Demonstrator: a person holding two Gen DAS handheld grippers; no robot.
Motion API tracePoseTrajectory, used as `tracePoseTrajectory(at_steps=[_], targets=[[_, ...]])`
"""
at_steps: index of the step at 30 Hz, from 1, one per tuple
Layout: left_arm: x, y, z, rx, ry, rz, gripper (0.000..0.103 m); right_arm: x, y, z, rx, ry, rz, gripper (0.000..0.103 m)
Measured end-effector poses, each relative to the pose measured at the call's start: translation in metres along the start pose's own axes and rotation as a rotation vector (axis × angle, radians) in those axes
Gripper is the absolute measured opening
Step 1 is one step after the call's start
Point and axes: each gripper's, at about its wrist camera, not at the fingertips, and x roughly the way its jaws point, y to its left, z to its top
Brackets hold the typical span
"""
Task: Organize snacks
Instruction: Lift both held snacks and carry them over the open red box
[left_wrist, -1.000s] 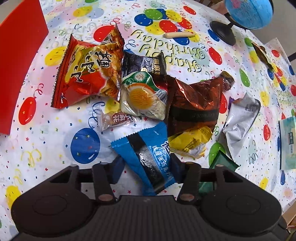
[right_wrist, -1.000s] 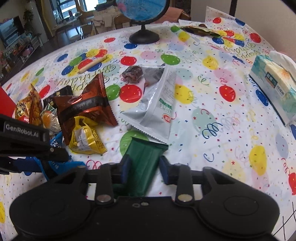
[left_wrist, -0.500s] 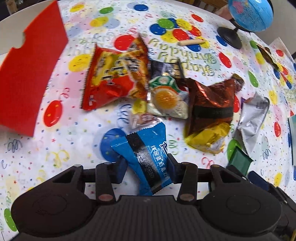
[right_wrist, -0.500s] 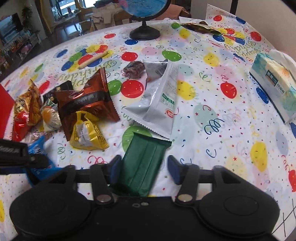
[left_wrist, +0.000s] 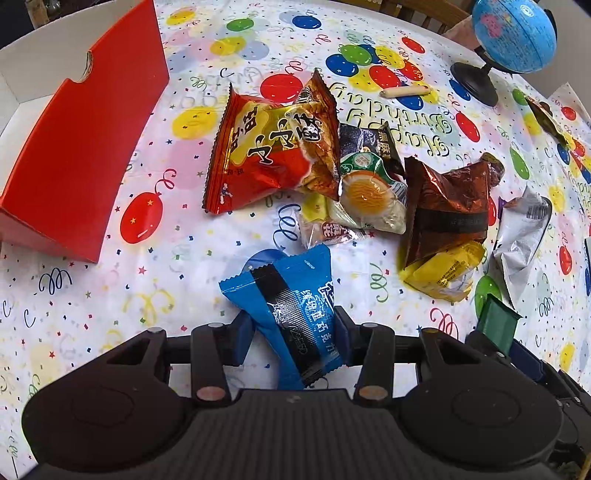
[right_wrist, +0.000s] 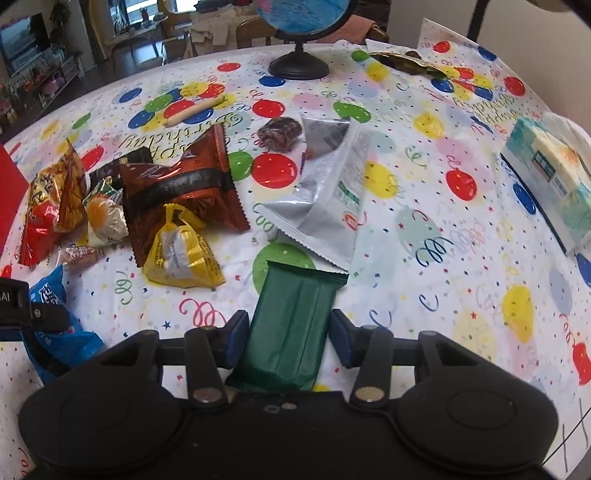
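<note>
1. A round worktop (right_wrist: 424, 206) under a balloon-printed birthday cloth fills both views; behind it in the right wrist view a living area shows with chairs and a television.
2. A blue globe (left_wrist: 513, 35) on a black stand sits near the far edge, with a small wooden stick (left_wrist: 405, 91) lying on the cloth close by.
3. A tissue box (right_wrist: 546, 177) rests at the right edge of the worktop.
4. A red box (left_wrist: 79, 155) with a white inside stands at the left edge, well apart from the snack heap.
5. The heap lies mid-worktop: a red chip bag (left_wrist: 266, 155), an egg-print pouch (left_wrist: 369, 195), a brown foil bag (left_wrist: 448, 206), a yellow packet (left_wrist: 441, 273) and a silver pouch (right_wrist: 332, 199), most of them touching or overlapping.
6. A small pink-labelled sweet (left_wrist: 327, 232) lies just beside the egg-print pouch, on its near side.
7. The left gripper (left_wrist: 293, 332) points steeply down, its fingers (left_wrist: 242, 338) clamped on the blue snack pack (left_wrist: 291, 299); the pack sits slanted between them, its lower part pinched and its top corner free above the cloth.
8. The right gripper (right_wrist: 288, 336) has its fingers (right_wrist: 234, 338) closing, with the green snack pack (right_wrist: 291, 325) lying lengthwise between them on the cloth near the front edge.
9. The left pad appears to meet the green pack's side; at the right pad a narrow gap shows, so no firm grip is seen.
10. The green pack's far end touches the silver pouch's near corner.
</note>
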Motion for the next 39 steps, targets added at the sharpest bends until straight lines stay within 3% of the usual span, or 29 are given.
tracePoseTrajectory(at_steps=[8,19,27,39], targets=[[-0.019,0.003,-0.007,0.019,-0.037,0.001,0.044,-0.032,-0.007,-0.001,0.015,-0.062,0.076,0.046],[-0.08,0.029,-0.014,0.017,-0.154,0.01,0.044,-0.084,0.025,0.011,-0.097,-0.145,0.235,0.046],[-0.111,0.072,-0.004,0.004,-0.192,0.002,0.044,-0.117,0.077,0.026,-0.186,-0.181,0.302,0.046],[-0.146,0.148,0.026,0.005,-0.256,0.004,0.044,-0.142,0.186,0.05,-0.326,-0.222,0.368,0.046]])
